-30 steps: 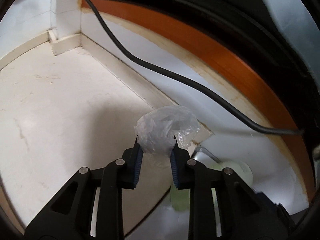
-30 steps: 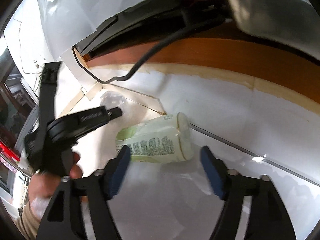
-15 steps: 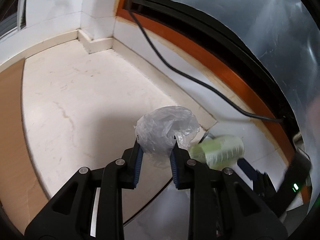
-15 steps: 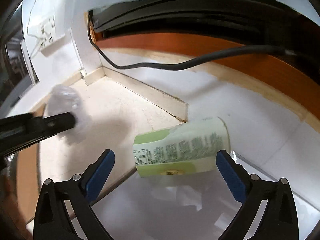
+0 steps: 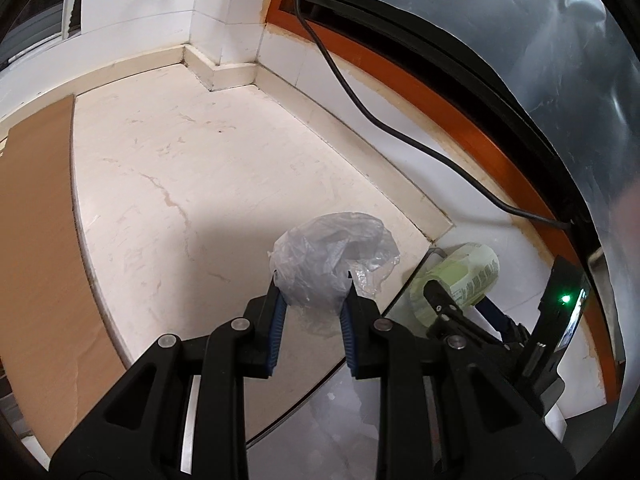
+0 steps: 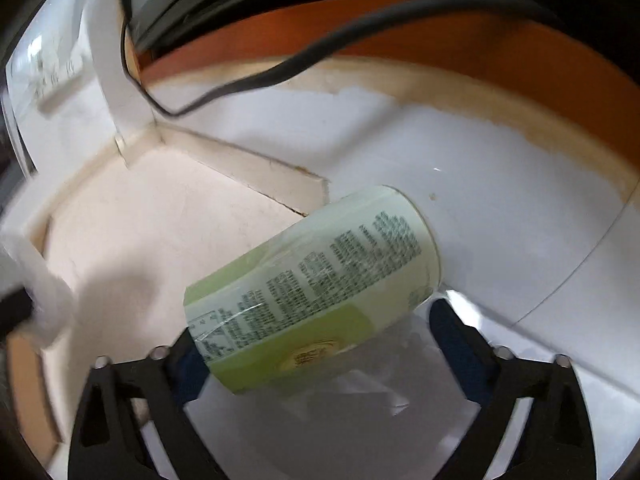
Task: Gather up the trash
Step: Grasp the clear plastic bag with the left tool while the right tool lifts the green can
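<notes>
My left gripper (image 5: 311,280) is shut on a crumpled clear plastic bag (image 5: 332,258) and holds it above the pale stone floor (image 5: 180,168). A pale green labelled bottle (image 6: 316,292) lies between the fingers of my right gripper (image 6: 316,332), which close in on its two ends. The bottle (image 5: 460,276) and the right gripper (image 5: 460,312) also show at the right of the left wrist view. The plastic bag shows blurred at the left edge of the right wrist view (image 6: 36,280).
A black cable (image 5: 360,108) runs along the white wall above the skirting (image 5: 352,148). An orange-brown frame (image 5: 460,112) curves above it. A wooden board (image 5: 36,240) lies on the left. A silvery sheet (image 5: 560,60) hangs at the upper right.
My left gripper has lifted and pulled back with the bag. My right gripper has moved in around the bottle and narrowed from wide open to its ends; the bottle now looks tilted.
</notes>
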Demonstrator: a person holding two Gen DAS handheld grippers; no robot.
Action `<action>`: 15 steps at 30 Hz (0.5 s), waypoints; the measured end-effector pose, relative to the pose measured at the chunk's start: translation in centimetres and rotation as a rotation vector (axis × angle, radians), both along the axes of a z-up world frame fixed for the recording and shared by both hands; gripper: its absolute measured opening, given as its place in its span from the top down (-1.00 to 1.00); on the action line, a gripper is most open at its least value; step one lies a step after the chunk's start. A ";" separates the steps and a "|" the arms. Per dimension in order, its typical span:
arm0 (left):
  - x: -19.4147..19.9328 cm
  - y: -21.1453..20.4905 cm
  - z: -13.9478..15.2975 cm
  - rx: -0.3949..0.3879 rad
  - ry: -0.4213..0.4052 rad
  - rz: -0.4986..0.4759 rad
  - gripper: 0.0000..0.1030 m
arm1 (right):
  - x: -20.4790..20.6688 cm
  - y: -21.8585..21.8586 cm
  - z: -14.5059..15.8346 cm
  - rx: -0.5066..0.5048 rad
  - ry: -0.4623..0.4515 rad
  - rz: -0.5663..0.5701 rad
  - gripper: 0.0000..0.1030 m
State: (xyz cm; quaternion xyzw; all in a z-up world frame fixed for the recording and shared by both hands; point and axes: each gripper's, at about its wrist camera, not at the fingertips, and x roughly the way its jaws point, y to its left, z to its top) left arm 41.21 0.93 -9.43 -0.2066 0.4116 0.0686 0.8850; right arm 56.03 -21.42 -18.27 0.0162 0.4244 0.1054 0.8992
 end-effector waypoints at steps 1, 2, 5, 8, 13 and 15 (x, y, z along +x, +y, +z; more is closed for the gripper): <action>-0.2 0.0 0.0 0.000 0.001 0.000 0.59 | 0.0 0.0 -0.1 0.004 0.007 0.001 -0.70; -0.3 -0.1 0.0 -0.001 0.001 0.001 0.59 | -0.3 0.4 -0.3 -0.015 0.007 0.012 -0.45; -0.8 -0.3 0.2 0.000 0.000 0.001 0.59 | -0.9 1.4 -0.8 -0.062 0.032 0.049 0.74; -1.6 -0.6 0.4 0.008 -0.003 -0.001 0.59 | -1.9 1.0 -0.6 -0.022 0.020 0.045 0.85; -3.5 -0.6 0.9 -0.001 -0.006 0.004 0.59 | -3.6 0.5 1.3 0.057 -0.006 0.081 0.90; -4.6 -0.8 1.4 0.004 -0.014 0.000 0.59 | -5.3 -0.1 2.8 0.093 -0.025 0.096 0.90</action>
